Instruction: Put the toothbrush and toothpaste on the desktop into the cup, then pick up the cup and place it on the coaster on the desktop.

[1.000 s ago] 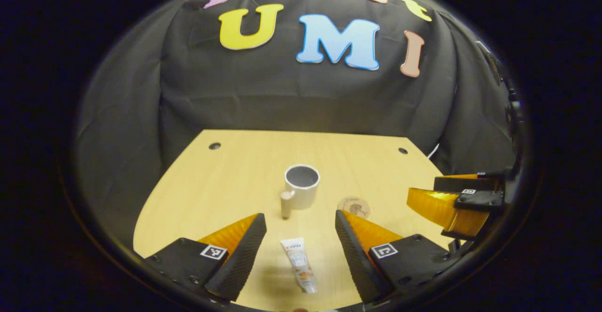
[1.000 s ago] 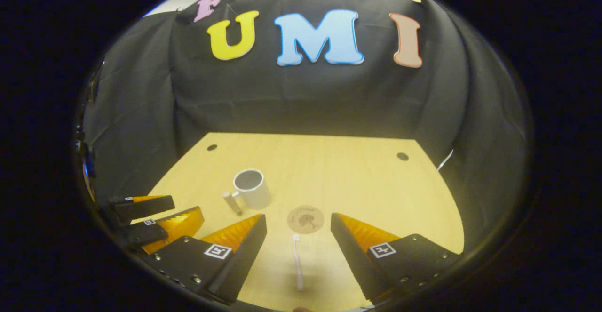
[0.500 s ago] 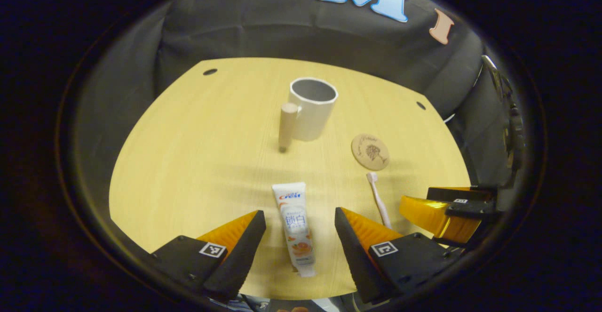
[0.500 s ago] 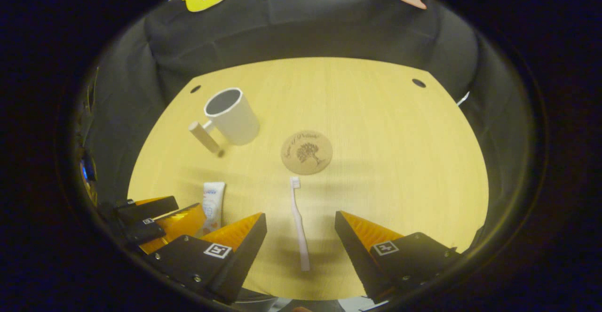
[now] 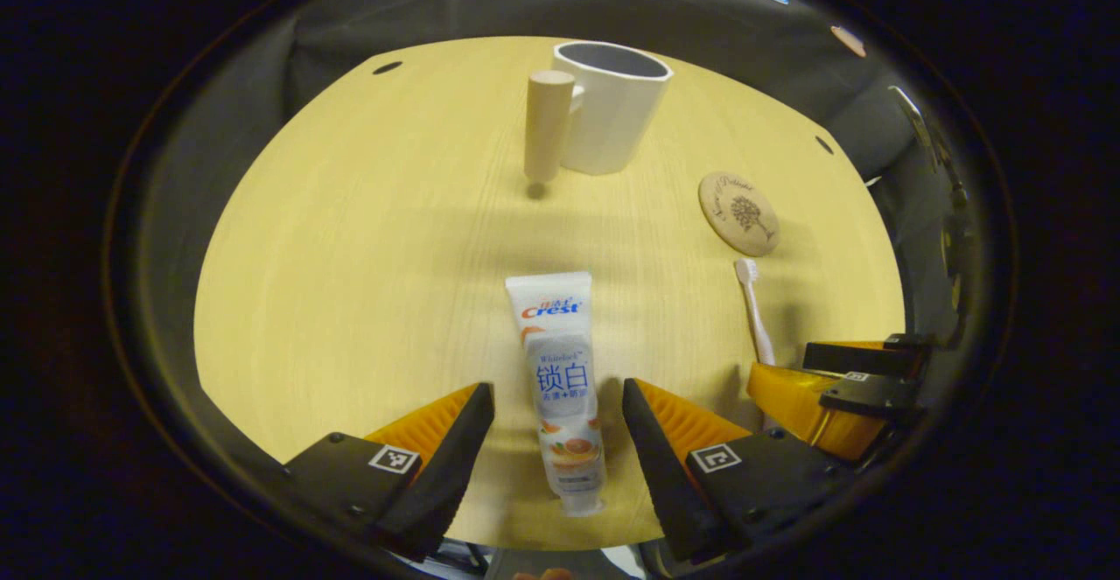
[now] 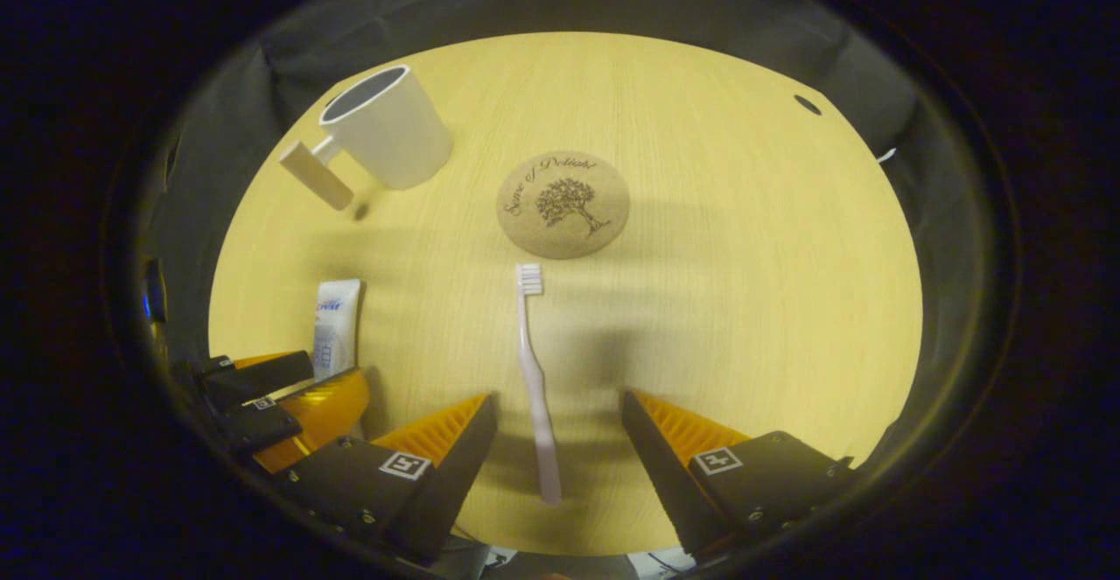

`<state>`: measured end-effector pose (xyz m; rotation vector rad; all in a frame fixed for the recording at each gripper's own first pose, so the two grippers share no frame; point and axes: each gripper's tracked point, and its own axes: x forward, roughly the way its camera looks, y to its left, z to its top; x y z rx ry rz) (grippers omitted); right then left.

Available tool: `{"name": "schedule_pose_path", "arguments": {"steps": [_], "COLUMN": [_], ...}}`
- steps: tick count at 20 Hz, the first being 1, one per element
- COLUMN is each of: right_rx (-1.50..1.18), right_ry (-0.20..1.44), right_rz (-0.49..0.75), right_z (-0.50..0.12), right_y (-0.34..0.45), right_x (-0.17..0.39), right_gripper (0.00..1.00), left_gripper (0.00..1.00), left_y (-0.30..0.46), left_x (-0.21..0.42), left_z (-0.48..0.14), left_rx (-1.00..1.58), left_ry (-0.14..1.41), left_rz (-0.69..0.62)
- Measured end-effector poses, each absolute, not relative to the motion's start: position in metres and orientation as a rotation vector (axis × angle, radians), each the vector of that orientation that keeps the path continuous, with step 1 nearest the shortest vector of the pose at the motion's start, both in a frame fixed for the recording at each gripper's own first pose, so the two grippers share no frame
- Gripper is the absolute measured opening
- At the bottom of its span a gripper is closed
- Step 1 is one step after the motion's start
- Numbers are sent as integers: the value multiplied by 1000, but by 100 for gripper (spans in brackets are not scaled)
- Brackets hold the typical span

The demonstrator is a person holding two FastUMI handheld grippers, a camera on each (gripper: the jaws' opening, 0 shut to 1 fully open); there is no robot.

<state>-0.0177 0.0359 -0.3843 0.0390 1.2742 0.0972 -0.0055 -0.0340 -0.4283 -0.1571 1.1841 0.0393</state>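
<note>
Left gripper view: left tool spread apart astride the toothpaste; right tool likewise gapes around the toothbrush.

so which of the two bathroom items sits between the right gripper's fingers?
The toothbrush: its pale handle lies between the right gripper fingers. The toothpaste tube lies between the left gripper fingers instead.

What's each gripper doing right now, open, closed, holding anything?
Left gripper: open, straddling the toothpaste, not gripping it.
Right gripper: open, straddling the toothbrush, not gripping it.
</note>
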Motion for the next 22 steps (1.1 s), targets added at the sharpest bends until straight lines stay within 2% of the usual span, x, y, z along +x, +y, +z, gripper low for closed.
{"name": "schedule_pose_path", "arguments": {"steps": [3,7,9,11,12,13,14,15,16,17,18,20,22], "right_rx": [8,3,-5,-13,-12,-3,10,20,28,36,48,52,58], "right_ry": [1301,1323,1345,1353,1355,1363,1375,1392,1411,1433,1426,1449,1457], "right_rz": [85,76,82,93,99,95,89,81,77,68,41,49,51], "right_z": [-389,-391,-390,-392,-394,-390,-390,-391,-391,-391,-388,-389,-389], "right_y": [34,36,37,39,40,40,41,41,41,41,39,40,39], "right_x": [-20,-21,-26,-28,-28,-30,-30,-31,-31,-34,-29,-32,-33], "right_gripper": [93,93,90,85,74,67,50,41,29,29,28,4,5], "left_gripper": [95,87,87,70,60,55,55,55,44,43,36,33,24], "left_y": [-26,-29,-29,-29,-29,-28,-28,-30,-31,-30,-31,-29,-32], "left_x": [-5,-6,-5,-3,-3,-3,-3,-2,-2,-1,-1,-5,-1], "left_z": [-432,-434,-434,-434,-432,-433,-433,-432,-433,-433,-432,-428,-433], "left_rx": [-127,-77,-76,-73,-71,-69,-61,-66,-63,-64,-65,-61,-54], "left_ry": [1204,1236,1233,1223,1225,1231,1241,1240,1251,1253,1257,1250,1235], "left_rz": [69,81,84,80,82,80,77,73,75,74,80,88,89]}}
